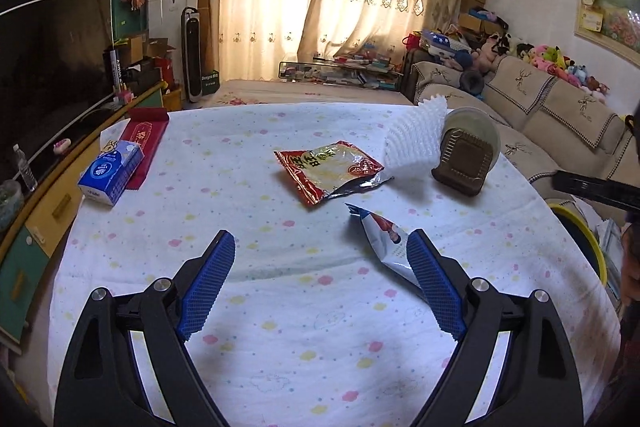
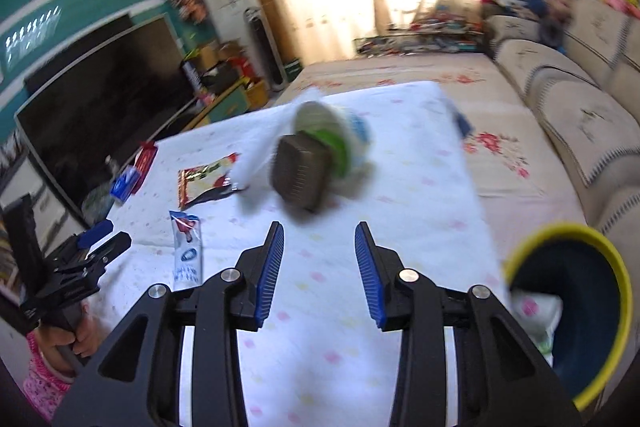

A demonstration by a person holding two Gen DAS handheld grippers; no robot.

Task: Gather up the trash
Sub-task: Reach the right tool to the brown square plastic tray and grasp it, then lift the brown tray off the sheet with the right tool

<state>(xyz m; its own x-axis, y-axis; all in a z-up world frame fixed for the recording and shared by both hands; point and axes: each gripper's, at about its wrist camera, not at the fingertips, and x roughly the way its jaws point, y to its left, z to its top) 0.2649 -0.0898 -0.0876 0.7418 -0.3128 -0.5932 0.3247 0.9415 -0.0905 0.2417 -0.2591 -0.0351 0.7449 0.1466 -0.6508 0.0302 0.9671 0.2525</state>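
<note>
On the spotted white tablecloth lie a red snack wrapper [image 1: 328, 171] [image 2: 206, 181] and a blue-white wrapper [image 1: 386, 243] [image 2: 186, 247]. My left gripper [image 1: 322, 237] [image 2: 108, 237] stands wide open just above the cloth. The blue-white wrapper lies by its right finger, with its near end hidden behind that finger. Further back, a white foam net [image 1: 412, 135] and a brown plastic tray [image 1: 464, 163] [image 2: 300, 173] lean against a cup [image 1: 480, 127] [image 2: 344, 135]. My right gripper [image 2: 320, 227] is open with nothing between its pads and points toward the blurred tray.
A blue bin with a yellow rim [image 2: 560, 229] [image 1: 580, 227] stands off the table's right side, with crumpled white trash [image 2: 532, 311] inside. A blue tissue pack [image 1: 110, 175] and a red envelope [image 1: 144, 143] sit at the table's left. A TV is on the left and a sofa [image 1: 552, 115] on the right.
</note>
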